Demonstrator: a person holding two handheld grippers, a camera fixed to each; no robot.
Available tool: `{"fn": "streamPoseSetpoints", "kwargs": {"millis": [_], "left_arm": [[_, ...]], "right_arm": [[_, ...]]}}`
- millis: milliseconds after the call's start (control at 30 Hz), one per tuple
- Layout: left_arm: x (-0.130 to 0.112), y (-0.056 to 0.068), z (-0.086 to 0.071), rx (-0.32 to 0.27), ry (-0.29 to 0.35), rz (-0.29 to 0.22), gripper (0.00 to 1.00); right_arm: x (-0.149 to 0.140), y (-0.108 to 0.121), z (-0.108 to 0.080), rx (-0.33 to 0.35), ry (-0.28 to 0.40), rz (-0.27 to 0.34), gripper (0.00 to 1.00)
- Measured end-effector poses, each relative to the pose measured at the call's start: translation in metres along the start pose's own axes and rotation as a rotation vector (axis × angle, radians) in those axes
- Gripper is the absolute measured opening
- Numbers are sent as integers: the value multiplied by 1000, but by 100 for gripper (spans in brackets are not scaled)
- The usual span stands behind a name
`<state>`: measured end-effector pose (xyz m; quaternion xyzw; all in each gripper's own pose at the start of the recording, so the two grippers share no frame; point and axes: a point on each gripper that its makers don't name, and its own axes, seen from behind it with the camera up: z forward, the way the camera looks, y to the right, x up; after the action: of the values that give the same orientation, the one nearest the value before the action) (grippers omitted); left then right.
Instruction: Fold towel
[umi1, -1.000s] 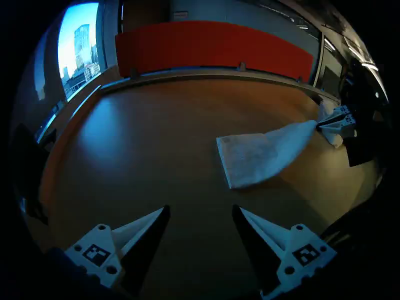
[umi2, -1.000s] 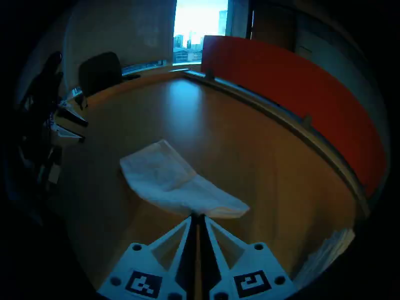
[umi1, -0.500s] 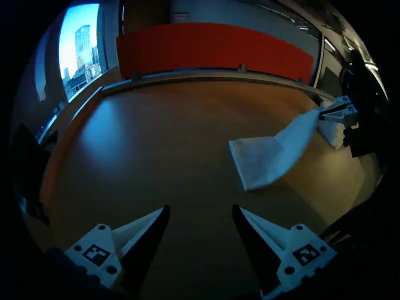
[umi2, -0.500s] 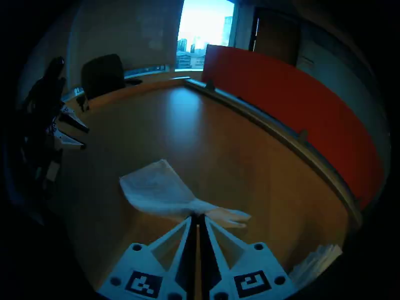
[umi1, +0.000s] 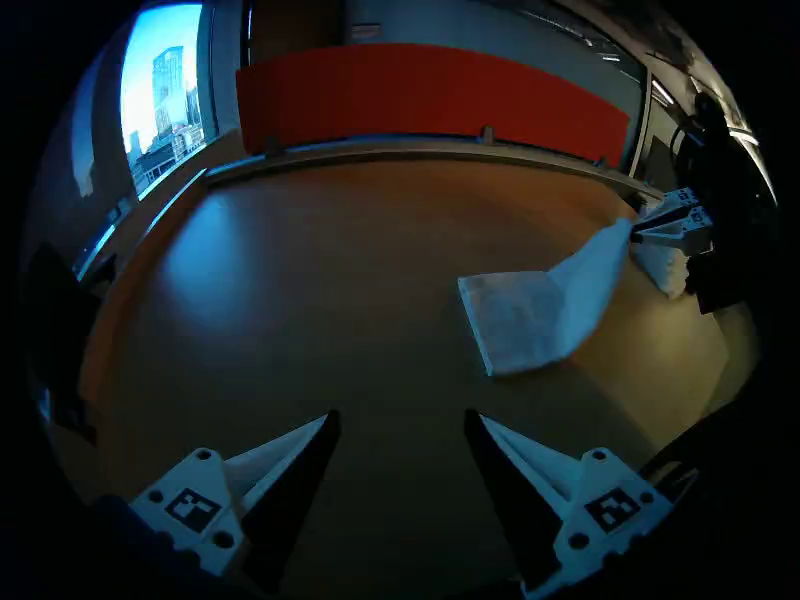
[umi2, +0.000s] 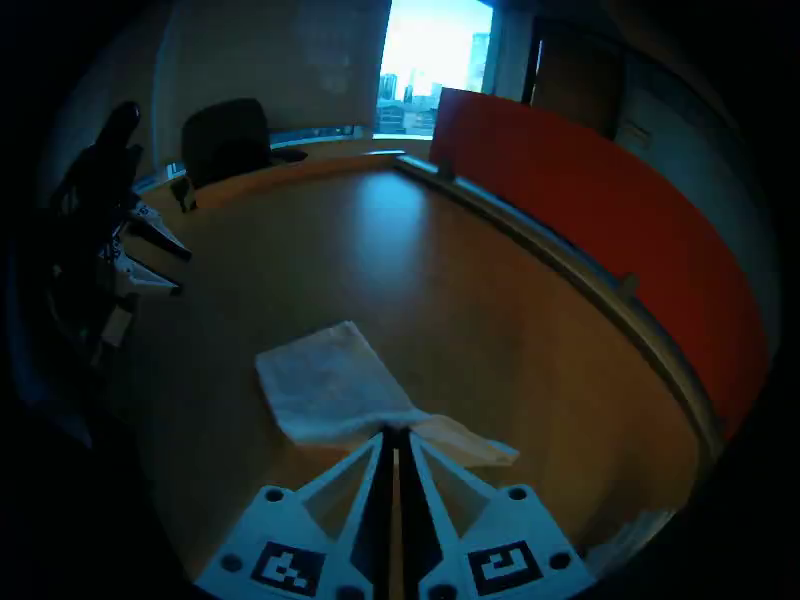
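Fold in hand: the right tool (umi2: 397, 435), clenched on a corner of the towel (umi2: 325, 385), lifts it off the tabletop (umi2: 430, 260). The rest lies flat, well in from the edge with the red partition (umi2: 600, 210). The left tool (umi1: 400, 420) hangs released, well apart. Next, probably: carry the corner across.

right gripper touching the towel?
Touching. Right gripper view: the right gripper has its jaws shut on a lifted corner of the towel, the rest lying on the table.

The right gripper (umi2: 398, 434) has dragged the towel (umi1: 520, 320) toward itself, raising its corner.
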<state>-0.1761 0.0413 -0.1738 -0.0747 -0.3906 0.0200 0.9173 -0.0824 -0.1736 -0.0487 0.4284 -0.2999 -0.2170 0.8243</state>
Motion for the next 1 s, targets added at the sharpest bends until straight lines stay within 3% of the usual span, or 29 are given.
{"fn": "streamPoseSetpoints", "kwargs": {"millis": [400,1000], "left_arm": [[-11,2,-6,13,-1,-19,92],[-21,-10,-24,47,5,-66,92]], "right_arm": [[17,-24,21,82,-18,-83,3],[34,-88,80,248,-39,-129,3]]}}
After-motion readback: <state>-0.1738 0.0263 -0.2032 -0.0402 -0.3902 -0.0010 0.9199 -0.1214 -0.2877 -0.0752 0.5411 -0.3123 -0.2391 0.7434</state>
